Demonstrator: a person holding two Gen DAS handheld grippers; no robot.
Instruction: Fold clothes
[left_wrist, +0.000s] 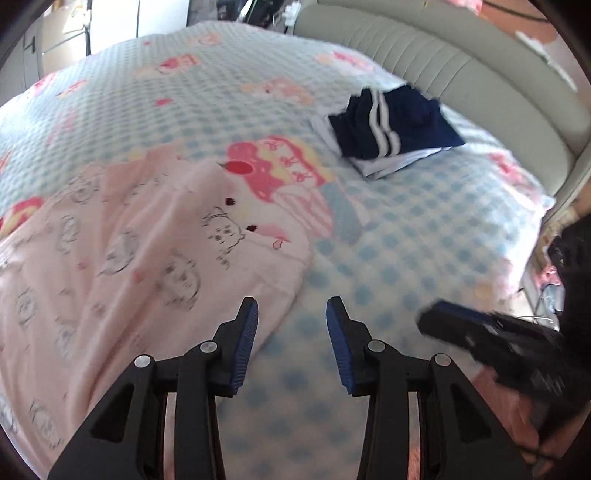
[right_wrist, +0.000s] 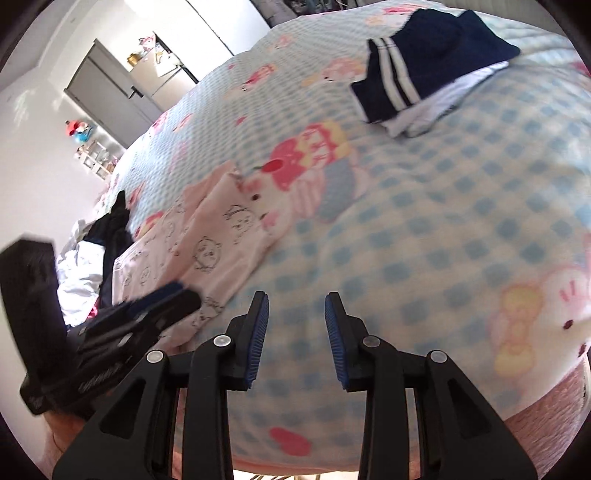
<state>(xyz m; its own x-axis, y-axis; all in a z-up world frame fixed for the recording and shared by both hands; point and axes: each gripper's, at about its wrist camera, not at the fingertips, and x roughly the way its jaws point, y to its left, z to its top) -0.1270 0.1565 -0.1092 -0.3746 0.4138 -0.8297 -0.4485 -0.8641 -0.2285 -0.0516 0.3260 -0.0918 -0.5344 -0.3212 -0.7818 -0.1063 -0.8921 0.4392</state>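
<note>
A pale pink garment printed with small cartoon faces lies spread on the bed, left of my left gripper. That gripper hangs open above the bedspread at the garment's right edge, nothing between its blue pads. The pink garment shows folded lengthwise in the right wrist view, left of my right gripper, which is open and empty over bare bedspread. A folded navy garment with white stripes rests on a folded white one near the headboard, also seen as the navy stack. Each gripper appears blurred in the other's view.
The blue-checked bedspread with pink cartoon prints covers the bed. A padded grey headboard runs along the far right. A heap of dark and white clothes lies at the bed's left side. Cabinets stand beyond.
</note>
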